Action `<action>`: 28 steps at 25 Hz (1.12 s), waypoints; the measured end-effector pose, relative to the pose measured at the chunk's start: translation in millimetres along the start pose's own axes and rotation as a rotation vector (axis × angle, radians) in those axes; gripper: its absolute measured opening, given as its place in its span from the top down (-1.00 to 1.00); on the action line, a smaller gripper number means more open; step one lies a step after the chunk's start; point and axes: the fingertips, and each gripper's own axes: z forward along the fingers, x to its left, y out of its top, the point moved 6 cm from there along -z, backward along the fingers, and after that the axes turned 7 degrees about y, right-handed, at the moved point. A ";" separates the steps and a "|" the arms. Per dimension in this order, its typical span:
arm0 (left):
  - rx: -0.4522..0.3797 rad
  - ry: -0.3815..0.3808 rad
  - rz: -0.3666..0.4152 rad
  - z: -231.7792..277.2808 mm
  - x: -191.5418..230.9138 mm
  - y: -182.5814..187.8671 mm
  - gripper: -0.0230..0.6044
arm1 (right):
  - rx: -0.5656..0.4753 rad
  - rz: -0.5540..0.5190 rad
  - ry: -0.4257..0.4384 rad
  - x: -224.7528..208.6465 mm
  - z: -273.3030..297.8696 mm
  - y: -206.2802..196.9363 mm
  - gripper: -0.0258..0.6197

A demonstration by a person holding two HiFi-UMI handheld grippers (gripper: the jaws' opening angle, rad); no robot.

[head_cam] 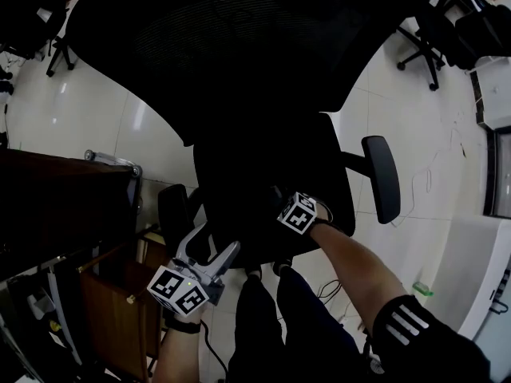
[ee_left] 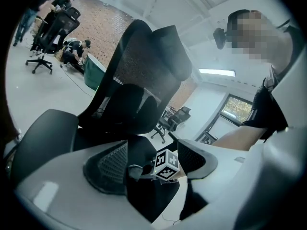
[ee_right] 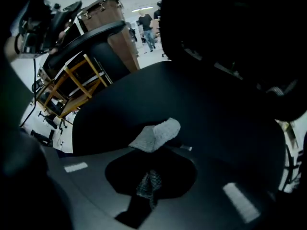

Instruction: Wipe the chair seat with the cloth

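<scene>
Cloth (ee_right: 156, 134) over chair seat (ee_right: 201, 109); armrests (head_cam: 382, 178) flank it, cabinet (head_cam: 108, 306) beside.

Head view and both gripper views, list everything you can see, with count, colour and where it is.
office chair: one, black, centre of the head view
cloth: one, grey, against the chair seat, pinched in the right claw
other office chairs: at least two, black, far off on the white floor
wooden cabinet: one, dark brown, head view's left
left claw: one, open, empty, beside the chair's armrest
right claw: one, shut on the cloth, over the seat
</scene>
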 end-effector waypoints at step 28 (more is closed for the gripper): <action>0.023 0.062 -0.020 -39.4 -7.8 -24.4 -0.19 | -0.070 -0.106 0.229 182.8 59.5 54.8 0.83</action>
